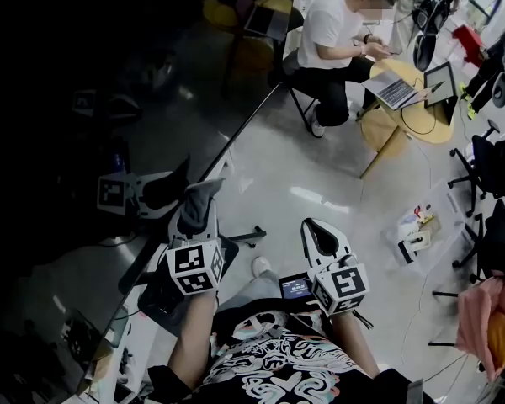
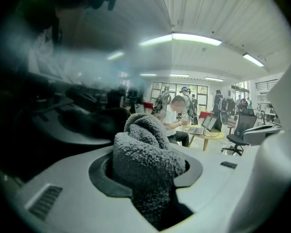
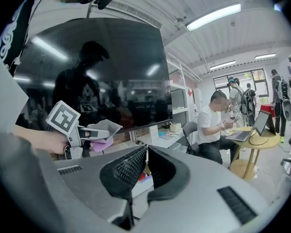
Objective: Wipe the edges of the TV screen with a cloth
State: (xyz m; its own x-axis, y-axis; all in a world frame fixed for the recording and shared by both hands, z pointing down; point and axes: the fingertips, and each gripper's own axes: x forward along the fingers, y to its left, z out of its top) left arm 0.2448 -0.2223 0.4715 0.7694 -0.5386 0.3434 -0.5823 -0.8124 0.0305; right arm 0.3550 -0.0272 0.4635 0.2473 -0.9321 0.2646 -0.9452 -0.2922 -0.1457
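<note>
The cloth (image 2: 140,149) bunched in our left gripper (image 2: 146,171) covers where its fingers meet. The TV screen (image 1: 93,141) runs off the head view's left edge, and up close it is only a dark blur. Small things on the surface (image 3: 169,139) beneath it we cannot identify.

- Head view: set above the TV screen (image 1: 67,141), facing steeply down; the glass lies at a grazing angle on the left.
- Left gripper view: rides the left gripper (image 1: 200,199), very near the TV screen, facing along its glass; the cloth (image 2: 145,164) in the jaws fills the foreground.
- Right gripper view: rides the right gripper (image 1: 320,232), set back from the TV screen, facing it obliquely; the whole panel is in frame.
- Shared: the TV screen and the seated person (image 1: 337,40) beyond its far end appear in all three.
</note>
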